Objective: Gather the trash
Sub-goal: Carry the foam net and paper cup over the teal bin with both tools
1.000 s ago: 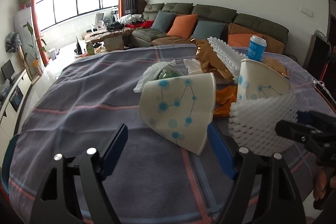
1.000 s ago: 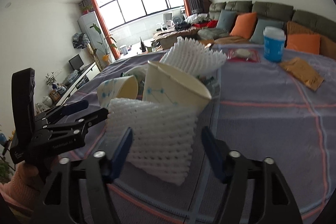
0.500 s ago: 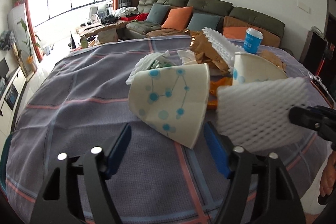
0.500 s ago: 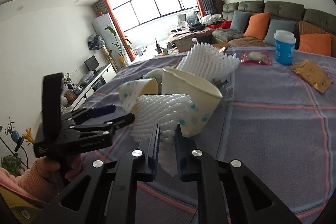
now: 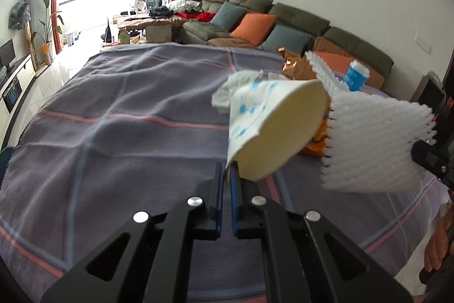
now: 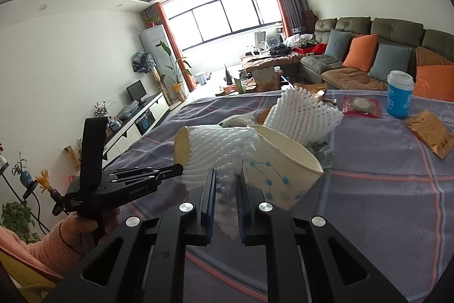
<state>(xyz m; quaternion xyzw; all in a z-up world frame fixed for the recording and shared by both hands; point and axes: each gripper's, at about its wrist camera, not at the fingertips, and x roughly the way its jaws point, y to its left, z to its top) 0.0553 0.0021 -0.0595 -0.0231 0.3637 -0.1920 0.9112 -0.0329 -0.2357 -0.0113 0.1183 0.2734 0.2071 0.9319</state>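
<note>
Trash sat bunched at centre right of both wrist views, on a table under a purple checked cloth (image 5: 113, 115). Left gripper (image 5: 226, 175), at lower centre of its own view, was pinched tight on the flattened rim of a paper cup (image 5: 272, 129) printed with blue dots; the cup stuck up and to the right from the pads, its cream inside facing the camera. Right gripper (image 6: 225, 183), at lower centre of its view, was clamped narrow on a white foam net sleeve (image 6: 221, 152), which bulged up and left above the pads. In the left wrist view that same sleeve hung at the right edge. A second paper cup (image 6: 286, 161) lay on its side just right of the right gripper's pads, touching the sleeve. Behind it, a second foam net (image 6: 305, 115) stood above the pile. Further right on the cloth: a blue cup with white lid (image 6: 400, 95) upright, a brown wrapper (image 6: 431, 132) flat, a red packet (image 6: 361, 105). Crumpled white tissue (image 5: 238, 87) showed behind the held cup. Green sofa (image 5: 283, 19) with orange cushions filled the upper right.
</note>
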